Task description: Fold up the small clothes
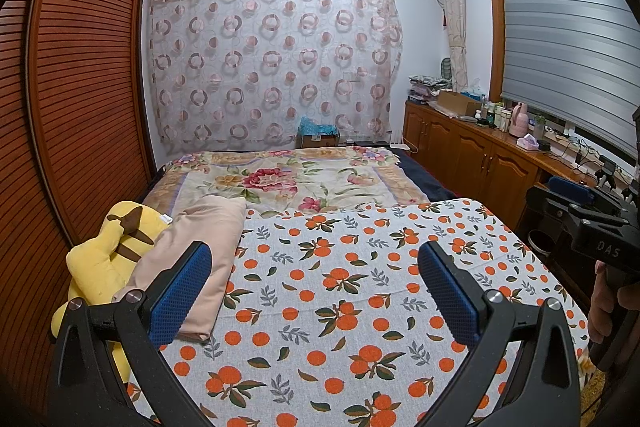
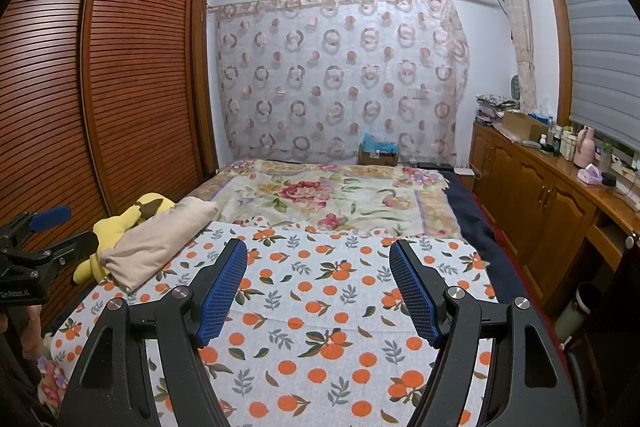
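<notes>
Both the left gripper (image 1: 314,291) and right gripper (image 2: 318,291) are held wide open and empty above the orange-print cloth (image 1: 360,287), apparently readied for reaching. The beige garment (image 1: 200,259) is laid on the cloth's left edge, beside the plush (image 1: 108,247).

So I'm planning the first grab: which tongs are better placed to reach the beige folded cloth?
Probably the left tongs: the beige cloth lies right beside their left finger. From the right tongs, also open and empty, it lies well off to the left.
</notes>
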A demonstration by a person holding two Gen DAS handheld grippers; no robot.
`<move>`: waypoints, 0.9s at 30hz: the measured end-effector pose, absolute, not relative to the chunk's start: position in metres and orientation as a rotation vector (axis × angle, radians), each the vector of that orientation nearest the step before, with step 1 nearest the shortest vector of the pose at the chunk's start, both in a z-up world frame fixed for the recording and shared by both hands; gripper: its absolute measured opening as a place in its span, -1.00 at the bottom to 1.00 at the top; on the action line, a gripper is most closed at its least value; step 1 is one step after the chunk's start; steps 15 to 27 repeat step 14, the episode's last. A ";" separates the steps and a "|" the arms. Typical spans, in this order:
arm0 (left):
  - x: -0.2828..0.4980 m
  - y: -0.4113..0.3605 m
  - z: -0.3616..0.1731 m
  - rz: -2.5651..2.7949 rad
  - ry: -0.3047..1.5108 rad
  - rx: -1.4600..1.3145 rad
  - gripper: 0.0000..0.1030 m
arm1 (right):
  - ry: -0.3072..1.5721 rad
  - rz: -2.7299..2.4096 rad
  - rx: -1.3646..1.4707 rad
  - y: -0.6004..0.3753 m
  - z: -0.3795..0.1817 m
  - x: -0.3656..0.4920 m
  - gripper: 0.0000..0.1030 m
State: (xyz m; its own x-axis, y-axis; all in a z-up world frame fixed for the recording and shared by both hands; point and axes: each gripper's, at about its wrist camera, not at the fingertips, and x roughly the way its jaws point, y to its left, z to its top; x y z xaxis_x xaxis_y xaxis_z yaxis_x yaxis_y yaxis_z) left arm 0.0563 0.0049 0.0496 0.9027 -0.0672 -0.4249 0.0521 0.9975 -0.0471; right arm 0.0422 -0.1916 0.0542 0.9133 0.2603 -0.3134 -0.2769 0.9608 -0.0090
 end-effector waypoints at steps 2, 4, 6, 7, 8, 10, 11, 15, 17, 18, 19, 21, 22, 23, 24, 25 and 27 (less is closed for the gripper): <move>0.057 0.005 0.050 -0.061 0.440 -0.035 1.00 | 0.314 0.276 -0.053 -0.191 0.054 0.042 0.47; 0.057 0.004 0.050 -0.062 0.440 -0.035 1.00 | 0.315 0.275 -0.052 -0.191 0.054 0.043 0.46; 0.057 0.005 0.050 -0.061 0.440 -0.035 1.00 | 0.315 0.275 -0.053 -0.192 0.054 0.042 0.47; 0.057 0.004 0.049 -0.062 0.441 -0.035 1.00 | 0.315 0.274 -0.053 -0.192 0.054 0.042 0.46; 0.057 0.004 0.049 -0.062 0.441 -0.035 1.00 | 0.315 0.273 -0.053 -0.192 0.054 0.043 0.46; 0.057 0.004 0.050 -0.062 0.440 -0.035 1.00 | 0.316 0.272 -0.051 -0.191 0.054 0.042 0.46; 0.057 0.004 0.049 -0.062 0.441 -0.035 1.00 | 0.316 0.272 -0.052 -0.191 0.054 0.042 0.46; 0.057 0.004 0.050 -0.062 0.441 -0.035 1.00 | 0.314 0.268 -0.053 -0.190 0.053 0.042 0.47; 0.057 0.004 0.050 -0.062 0.441 -0.035 1.00 | 0.314 0.268 -0.053 -0.190 0.053 0.042 0.47; 0.057 0.004 0.050 -0.062 0.441 -0.035 1.00 | 0.314 0.268 -0.053 -0.190 0.053 0.042 0.47; 0.057 0.004 0.050 -0.062 0.441 -0.035 1.00 | 0.314 0.268 -0.053 -0.190 0.053 0.042 0.47; 0.057 0.004 0.050 -0.062 0.441 -0.035 1.00 | 0.314 0.268 -0.053 -0.190 0.053 0.042 0.47; 0.057 0.004 0.050 -0.062 0.441 -0.035 1.00 | 0.314 0.268 -0.053 -0.190 0.053 0.042 0.47; 0.057 0.004 0.050 -0.062 0.441 -0.035 1.00 | 0.314 0.268 -0.053 -0.190 0.053 0.042 0.47; 0.057 0.004 0.050 -0.062 0.441 -0.035 1.00 | 0.314 0.268 -0.053 -0.190 0.053 0.042 0.47; 0.057 0.004 0.050 -0.062 0.441 -0.035 1.00 | 0.314 0.268 -0.053 -0.190 0.053 0.042 0.47; 0.057 0.004 0.050 -0.062 0.441 -0.035 1.00 | 0.314 0.268 -0.053 -0.190 0.053 0.042 0.47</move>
